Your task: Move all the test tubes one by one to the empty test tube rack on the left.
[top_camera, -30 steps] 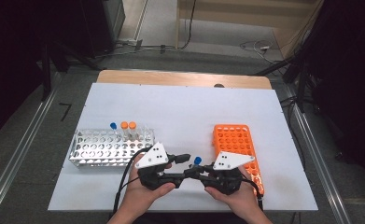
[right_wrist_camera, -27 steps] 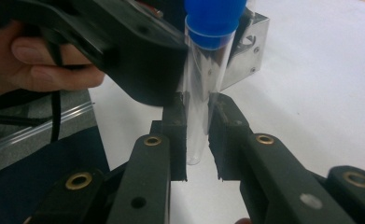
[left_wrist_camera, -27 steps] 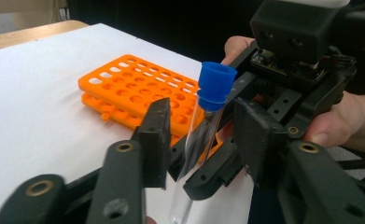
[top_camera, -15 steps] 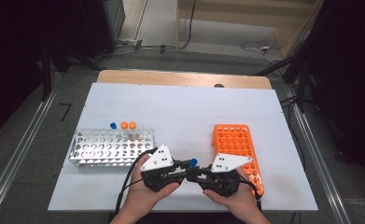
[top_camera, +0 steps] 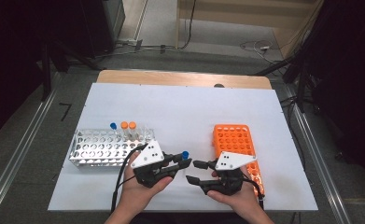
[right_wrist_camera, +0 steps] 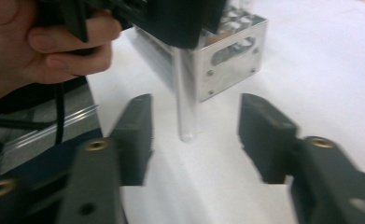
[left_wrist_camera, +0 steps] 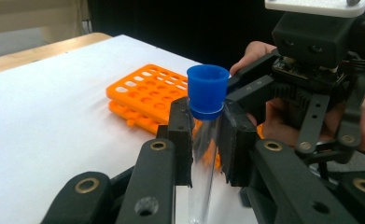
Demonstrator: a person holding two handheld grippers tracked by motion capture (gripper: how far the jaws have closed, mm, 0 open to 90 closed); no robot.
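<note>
While the handover of the blue-capped clear plastic tube point(left_wrist_camera: 205, 116) is nearly through, the tube has yet to reach a rack

Just below the cap, the left gripper point(top_camera: 186, 163) is clamped on the tube and holds it upright above the white worktop point(top_camera: 185, 112) near its front edge, between the silver metal rack point(top_camera: 103, 148) on the left and the orange plastic rack point(top_camera: 236, 142) on the right; the right gripper point(right_wrist_camera: 194, 135) has just been opening, its jaws now apart on either side of the tube's lower end without touching it. Three capped tubes point(top_camera: 123, 126) already stand at the metal rack's far edge, so what looks left, by my reading, is carrying this one over and seating it in a free hole
</note>
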